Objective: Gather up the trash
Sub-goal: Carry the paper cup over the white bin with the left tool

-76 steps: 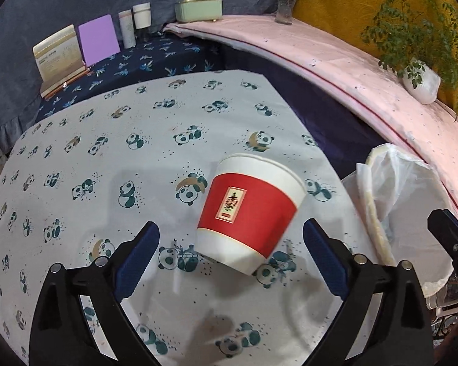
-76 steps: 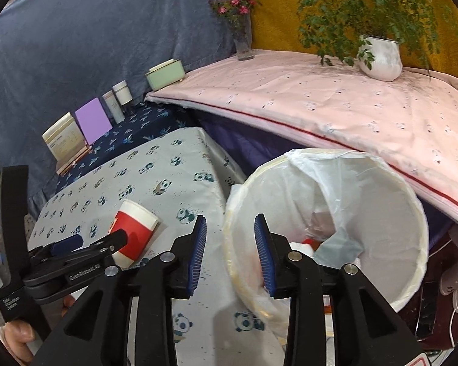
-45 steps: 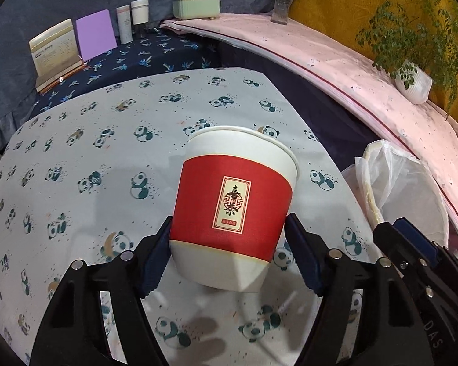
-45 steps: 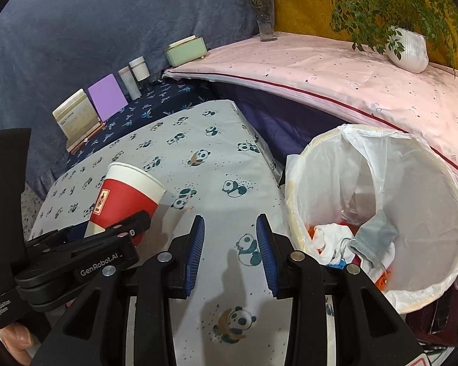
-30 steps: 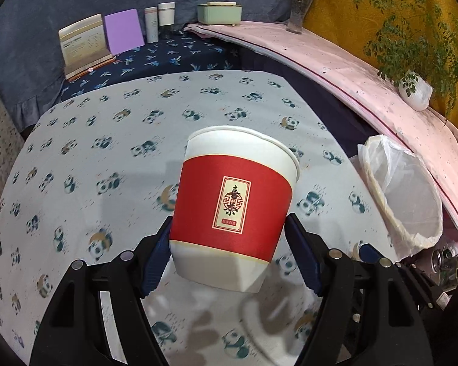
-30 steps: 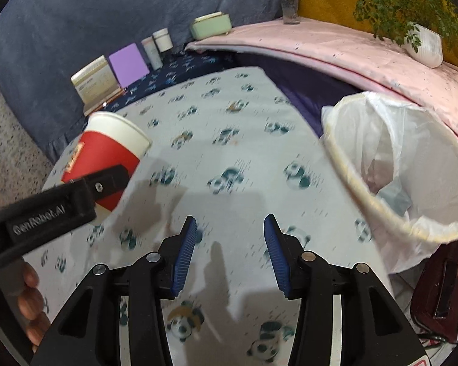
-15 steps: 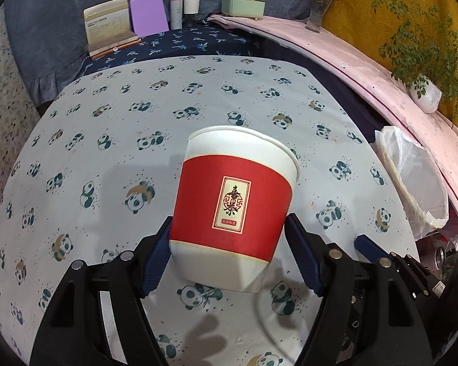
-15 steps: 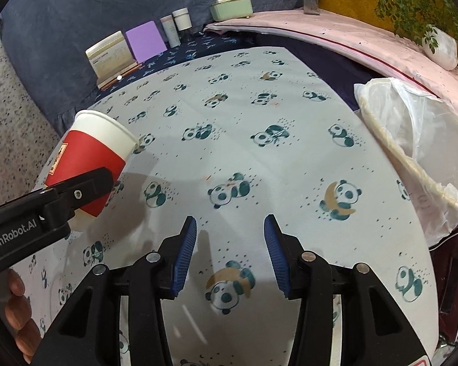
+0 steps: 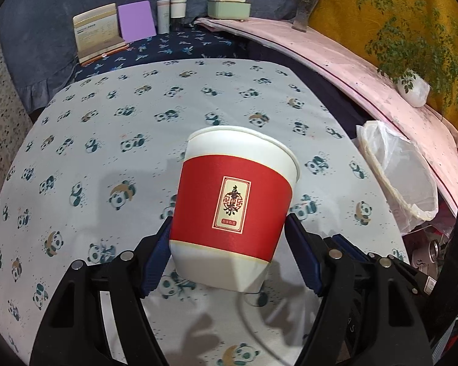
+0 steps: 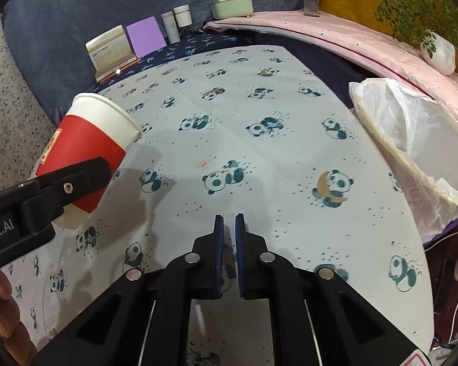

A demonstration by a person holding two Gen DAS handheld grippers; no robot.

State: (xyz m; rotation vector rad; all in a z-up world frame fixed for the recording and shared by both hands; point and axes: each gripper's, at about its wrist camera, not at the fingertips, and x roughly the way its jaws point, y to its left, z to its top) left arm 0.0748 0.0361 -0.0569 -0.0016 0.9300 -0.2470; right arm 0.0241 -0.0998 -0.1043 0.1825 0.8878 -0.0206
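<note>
Left gripper [image 9: 229, 259]: paper cup [image 9: 233, 210] is pinched between the fingers, clear of the worktop [image 9: 107, 140].
Right gripper [image 10: 229, 231]: fingers just pressed together, nothing between.
Advice: cup is best kept upright, carried right to the lined bin [image 9: 397, 180].

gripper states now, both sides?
Left gripper: shut on the paper cup, off the table.
Right gripper: just closed, holding nothing.

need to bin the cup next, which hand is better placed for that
Left. Its claw is already clamped on the cup, lifted off the table. The right claw is shut and empty, though nearer the bin.
</note>
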